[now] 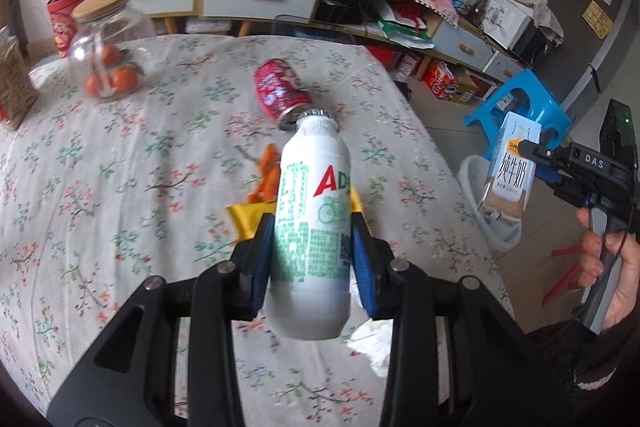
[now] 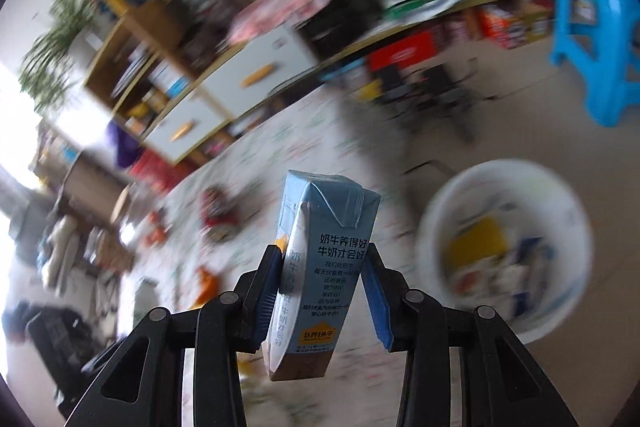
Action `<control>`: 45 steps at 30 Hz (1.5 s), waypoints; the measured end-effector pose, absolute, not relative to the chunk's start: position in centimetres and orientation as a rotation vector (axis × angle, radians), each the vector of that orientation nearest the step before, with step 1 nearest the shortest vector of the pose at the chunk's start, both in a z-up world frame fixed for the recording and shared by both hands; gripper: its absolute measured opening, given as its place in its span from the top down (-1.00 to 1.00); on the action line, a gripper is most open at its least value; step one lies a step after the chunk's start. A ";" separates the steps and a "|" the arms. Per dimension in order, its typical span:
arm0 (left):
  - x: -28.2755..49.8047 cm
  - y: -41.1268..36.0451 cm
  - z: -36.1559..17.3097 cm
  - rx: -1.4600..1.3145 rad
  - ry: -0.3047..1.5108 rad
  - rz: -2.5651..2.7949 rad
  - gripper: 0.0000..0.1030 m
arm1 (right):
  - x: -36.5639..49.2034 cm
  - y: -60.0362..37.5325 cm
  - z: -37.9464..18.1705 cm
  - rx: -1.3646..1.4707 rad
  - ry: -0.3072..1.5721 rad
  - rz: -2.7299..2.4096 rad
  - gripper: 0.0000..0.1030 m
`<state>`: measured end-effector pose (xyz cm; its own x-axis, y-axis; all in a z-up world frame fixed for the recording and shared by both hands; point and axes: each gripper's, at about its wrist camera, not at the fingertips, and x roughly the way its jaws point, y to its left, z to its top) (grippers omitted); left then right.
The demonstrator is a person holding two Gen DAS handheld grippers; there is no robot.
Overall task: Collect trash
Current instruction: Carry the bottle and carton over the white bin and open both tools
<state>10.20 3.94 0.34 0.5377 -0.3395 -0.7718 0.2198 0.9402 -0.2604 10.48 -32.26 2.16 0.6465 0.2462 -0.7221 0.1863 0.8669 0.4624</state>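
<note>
We judge the carry step in hand: our left gripper (image 1: 314, 243) clamps a white bottle (image 1: 310, 227) above the bench (image 1: 120, 187), our right gripper (image 2: 322, 291) clamps a milk carton (image 2: 316, 267) left of the white bin (image 2: 504, 259), where both need releasing.

left gripper (image 1: 314, 227): black arms, blue pads, round silver screws | right gripper (image 2: 322, 259): same black arms, blue pads, white "DAS" letters, small green light | hand (image 1: 612, 259) beside right gripper: dark fuzzy sleeve, thin black cable
</note>
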 end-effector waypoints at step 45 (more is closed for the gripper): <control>13.5 -24.4 -1.7 0.164 0.987 -0.688 -0.68 | 3.6 -48.9 -0.2 0.625 0.910 -0.262 -0.30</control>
<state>13.46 -24.41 -1.71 0.3611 -0.4595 -0.8114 0.6027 0.7790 -0.1730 3.55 -48.93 -0.18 0.5977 0.0455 -0.8005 0.4647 0.7939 0.3921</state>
